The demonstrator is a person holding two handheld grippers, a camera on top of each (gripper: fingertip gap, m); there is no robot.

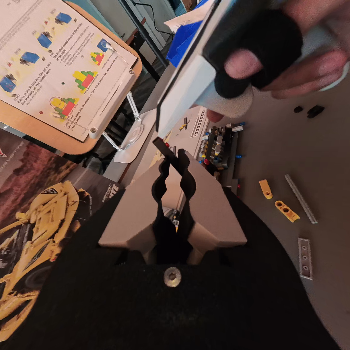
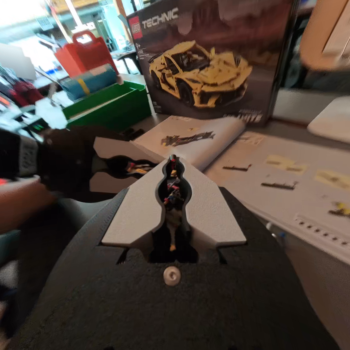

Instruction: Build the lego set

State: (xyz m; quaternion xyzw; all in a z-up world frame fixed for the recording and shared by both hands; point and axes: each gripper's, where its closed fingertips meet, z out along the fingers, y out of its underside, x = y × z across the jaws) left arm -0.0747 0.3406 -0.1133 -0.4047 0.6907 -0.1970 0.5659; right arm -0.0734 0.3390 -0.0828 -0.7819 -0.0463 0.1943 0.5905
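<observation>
My left gripper (image 1: 173, 161) pinched a black beam (image 1: 166, 151) above the open booklet (image 1: 195, 121); my right gripper (image 2: 173, 161) clamped a small red-tipped pin (image 2: 173, 158) right at the beam's end; the half-built chassis (image 1: 219, 145) sat on the bench (image 1: 284, 151) beside the booklet; yellow pieces (image 1: 286, 210) lay nearer.

Left gripper (image 1: 171, 161): black textured body, one silver hex-socket screw (image 1: 172, 276) at centre, two pale grey wedge-shaped fingers (image 1: 132, 204) lined with wavy black pads (image 1: 186, 181). Right gripper (image 2: 173, 161): same build, same screw (image 2: 172, 275), same scalloped black lining. Black fingerless glove (image 1: 251, 47) on the hand (image 1: 295, 56) around the right gripper's pale grey handle.
</observation>
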